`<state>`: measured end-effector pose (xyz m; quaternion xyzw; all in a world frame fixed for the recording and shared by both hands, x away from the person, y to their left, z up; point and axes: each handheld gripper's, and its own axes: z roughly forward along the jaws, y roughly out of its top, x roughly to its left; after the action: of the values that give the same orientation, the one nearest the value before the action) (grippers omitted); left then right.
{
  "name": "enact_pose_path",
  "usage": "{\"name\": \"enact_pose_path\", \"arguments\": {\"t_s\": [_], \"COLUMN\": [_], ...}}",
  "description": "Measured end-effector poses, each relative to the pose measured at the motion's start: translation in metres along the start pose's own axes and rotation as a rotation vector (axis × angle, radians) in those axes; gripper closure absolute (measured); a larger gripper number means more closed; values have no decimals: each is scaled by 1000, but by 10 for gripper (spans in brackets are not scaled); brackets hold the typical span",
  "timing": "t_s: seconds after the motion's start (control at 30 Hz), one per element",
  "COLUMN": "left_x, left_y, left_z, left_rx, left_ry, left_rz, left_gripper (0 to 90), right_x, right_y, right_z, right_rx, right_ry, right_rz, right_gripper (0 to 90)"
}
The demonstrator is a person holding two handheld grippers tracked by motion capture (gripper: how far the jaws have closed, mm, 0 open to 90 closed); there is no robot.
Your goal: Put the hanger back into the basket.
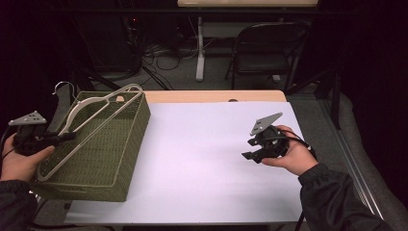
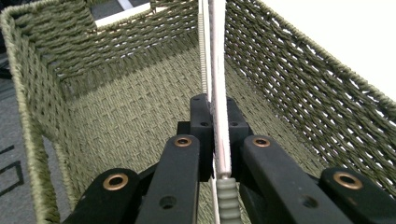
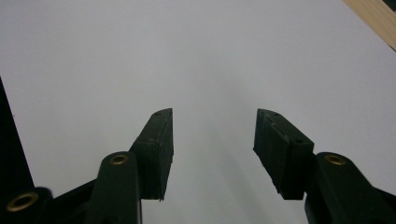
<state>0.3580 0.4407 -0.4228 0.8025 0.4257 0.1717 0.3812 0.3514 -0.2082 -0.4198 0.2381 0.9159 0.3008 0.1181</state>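
Note:
A green woven basket (image 1: 122, 139) stands at the table's left edge, and a pale clothes hanger (image 1: 91, 108) lies slanted across its open top. My left gripper (image 1: 65, 137) is at the basket's left rim, shut on the hanger's lower bar. The left gripper view has that bar (image 2: 218, 70) running straight up between the closed jaws, above the basket's woven floor (image 2: 130, 116). My right gripper (image 1: 248, 149) is held by a hand over the white sheet at the right, open with nothing between its fingers (image 3: 156, 149).
A white sheet (image 1: 202, 159) covers most of the wooden table (image 1: 211, 96). A black folding chair (image 1: 267, 48) and a table leg (image 1: 199, 48) with cables on the floor stand beyond the far edge. A grey padded surface (image 1: 356, 144) lies to the right.

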Motion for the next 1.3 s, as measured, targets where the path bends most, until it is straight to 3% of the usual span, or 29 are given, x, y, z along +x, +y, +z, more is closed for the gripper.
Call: {"name": "enact_pose_path", "arguments": {"t_s": [0.1,0.23,0.27,0.33,0.47,0.5,0.6,0.8,0.83,0.87,1.03,1.17,1.3], "left_x": [2,5,5,6,7,7,7,10,10,9,8,3,3], "left_y": [-5,-12,-12,-16,-23,-24,-25,-30,-29,-29,-28,-24,-25], "left_z": [0,3,3,5,10,11,14,18,18,19,18,22,32], "left_rx": [3,13,16,12,20,35,42,57,63,69,87,170,206], "left_ry": [-5,-8,-10,-17,-19,-17,-18,-19,-14,-10,15,48,33], "left_rz": [-7,-11,-15,-30,-39,-33,-37,-72,-67,-65,-27,53,47], "left_gripper": [872,872,872,873,872,872,872,872,872,871,872,872,872], "right_x": [1,2,1,2,2,2,3,3,3,3,3,3,3], "right_y": [0,0,1,0,0,0,0,0,-1,-1,-3,-4,-5], "right_z": [0,2,1,4,5,5,7,6,9,7,9,10,11], "right_rx": [22,6,28,-6,4,32,16,32,6,28,14,19,14], "right_ry": [3,-1,2,1,5,7,2,11,11,9,15,1,6], "right_rz": [1,1,-1,5,5,1,2,2,5,6,11,12,18], "right_gripper": [469,469,470,470,470,470,470,470,470,470,471,471,471]}}
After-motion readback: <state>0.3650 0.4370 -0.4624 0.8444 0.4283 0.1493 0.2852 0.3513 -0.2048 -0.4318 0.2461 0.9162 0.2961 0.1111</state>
